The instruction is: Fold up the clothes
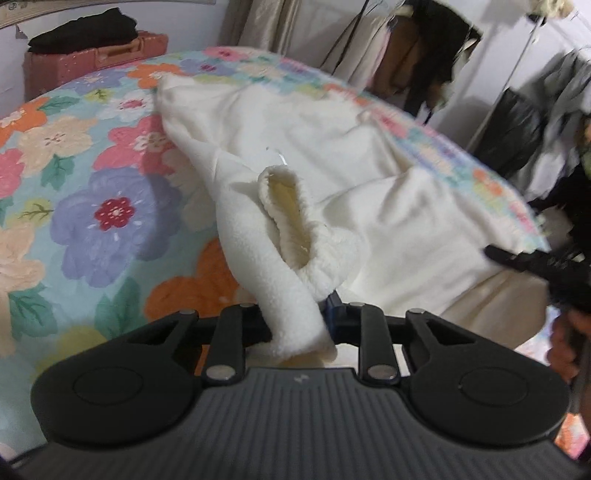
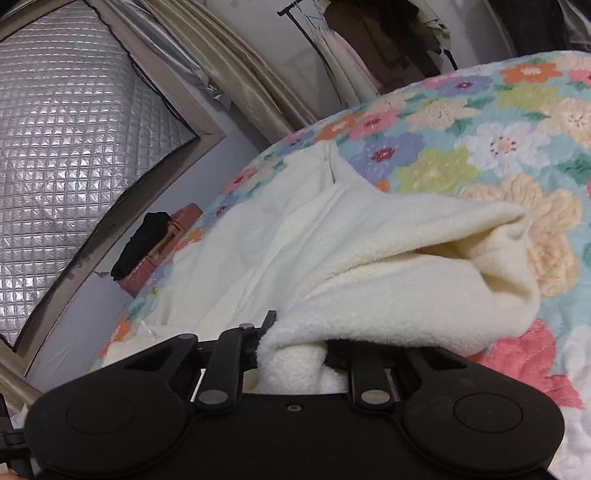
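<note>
A cream fleece garment [image 1: 332,155] lies spread on a bed with a floral cover [image 1: 92,177]. My left gripper [image 1: 299,317] is shut on a bunched fold of the garment near an open cuff [image 1: 291,221]; the fleece hides its fingertips. My right gripper [image 2: 295,343] is shut on another bunched part of the same garment [image 2: 332,251], beside an open sleeve end [image 2: 491,254], lifting it off the floral cover [image 2: 498,147]. The right gripper also shows at the right edge of the left wrist view [image 1: 535,262].
A pink suitcase [image 1: 92,62] with black folded clothes [image 1: 85,29] on top stands beyond the bed. A clothes rack with hanging garments [image 1: 424,55] stands behind the bed. Curtains [image 2: 240,74] and a quilted silver window cover [image 2: 74,129] are at the wall.
</note>
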Demonstrator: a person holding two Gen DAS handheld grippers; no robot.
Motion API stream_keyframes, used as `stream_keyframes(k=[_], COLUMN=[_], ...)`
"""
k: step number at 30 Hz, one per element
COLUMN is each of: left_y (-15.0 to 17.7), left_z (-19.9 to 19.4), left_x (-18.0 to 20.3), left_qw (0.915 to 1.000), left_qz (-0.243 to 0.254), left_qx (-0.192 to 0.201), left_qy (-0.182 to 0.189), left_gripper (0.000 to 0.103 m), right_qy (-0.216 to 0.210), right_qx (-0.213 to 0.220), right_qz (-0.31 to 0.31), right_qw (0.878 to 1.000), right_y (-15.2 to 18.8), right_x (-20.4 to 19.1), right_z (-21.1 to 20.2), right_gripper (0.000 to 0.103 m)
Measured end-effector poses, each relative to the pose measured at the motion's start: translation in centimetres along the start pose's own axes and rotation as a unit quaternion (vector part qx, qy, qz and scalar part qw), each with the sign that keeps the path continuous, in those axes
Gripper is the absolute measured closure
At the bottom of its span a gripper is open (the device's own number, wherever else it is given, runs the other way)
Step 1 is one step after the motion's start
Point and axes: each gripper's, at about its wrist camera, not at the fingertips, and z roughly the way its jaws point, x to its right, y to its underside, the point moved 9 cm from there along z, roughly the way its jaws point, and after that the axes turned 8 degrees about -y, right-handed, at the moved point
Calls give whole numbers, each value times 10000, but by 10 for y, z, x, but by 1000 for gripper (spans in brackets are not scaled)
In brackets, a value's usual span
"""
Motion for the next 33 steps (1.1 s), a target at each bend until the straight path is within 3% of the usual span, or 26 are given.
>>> stream_keyframes(k=[4, 6, 10, 14, 17, 18, 20, 24, 29, 33], left_y=[10, 15, 20, 28, 34, 35, 32, 25, 30, 29], left_z=[1, -1, -13, 3, 18, 19, 18, 17, 27, 32], left_x=[10, 13, 17, 5, -17, -25, -38, -50, -43, -46], left_qw=[9998, 9998, 9999, 9981, 9934, 9917, 9896, 9888, 9905, 9891], left_qz=[-32, 15, 59, -153, -501, -649, -922, -1098, -839, -989], left_qx=[-172, -223, -153, -556, -925, -995, -1001, -759, -847, -896], left_qy=[48, 0, 14, -232, -460, -491, -473, -670, -686, -627], left_gripper=[80, 81, 82, 81, 73, 71, 60, 48, 37, 35], right_qy=[7, 27, 73, 15, 108, 138, 286, 371, 170, -180], right_qx=[85, 87, -23, -307, -382, -393, -410, -450, -855, -629], right_qz=[12, 60, 13, 119, 540, 644, 729, 826, 961, 1619], right_qw=[10000, 9999, 10000, 9995, 9978, 9971, 9961, 9949, 9915, 9846], right_y=[-1, 3, 14, 25, 31, 33, 34, 34, 56, 59], right_x=[-3, -2, 1, 14, 33, 38, 48, 58, 63, 71], right_z=[-16, -25, -39, -30, -26, -25, -28, -43, -49, -40], right_gripper=[83, 89, 91, 91, 83, 75, 55, 38, 36, 30])
